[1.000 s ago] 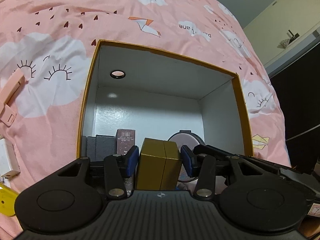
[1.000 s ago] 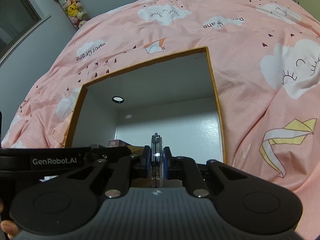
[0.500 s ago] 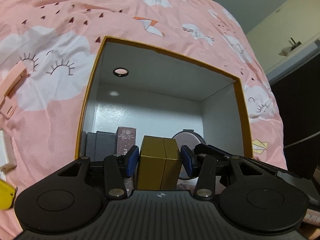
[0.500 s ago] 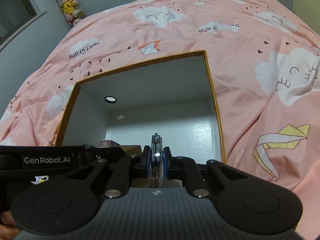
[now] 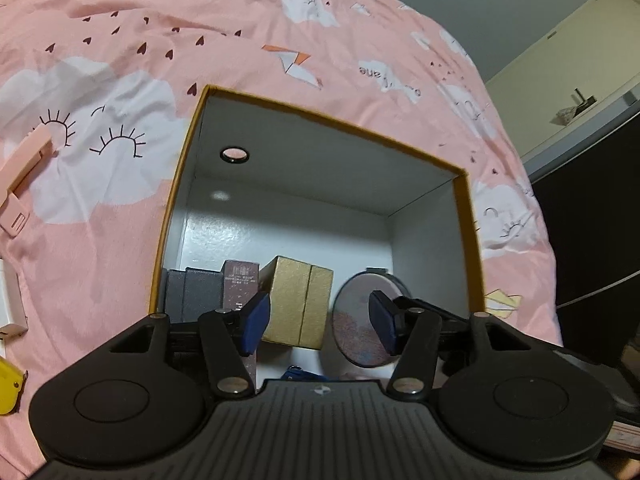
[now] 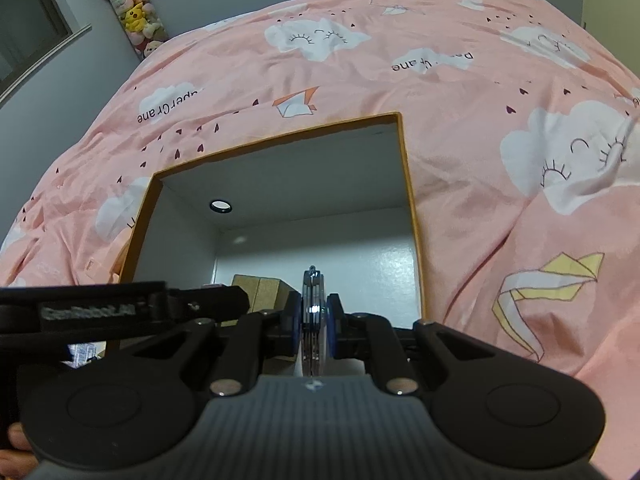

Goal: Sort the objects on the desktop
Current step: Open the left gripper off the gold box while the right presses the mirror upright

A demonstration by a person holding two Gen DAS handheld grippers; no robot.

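Pink bedspread (image 5: 120, 80); orange-rimmed box (image 5: 474, 240) holds gold box (image 5: 296, 300), round compact (image 5: 356, 324).

A: Any writing to read?

B: The pink bedsheet (image 5: 240, 40) carries "PaperCrane", printed upside down, above the orange-rimmed box (image 5: 464, 208) and again beyond its far rim in the right wrist view.

A: Inside the box?

B: The maroon carton (image 5: 239, 284) has small lettering, too blurred to read, perhaps a "P".
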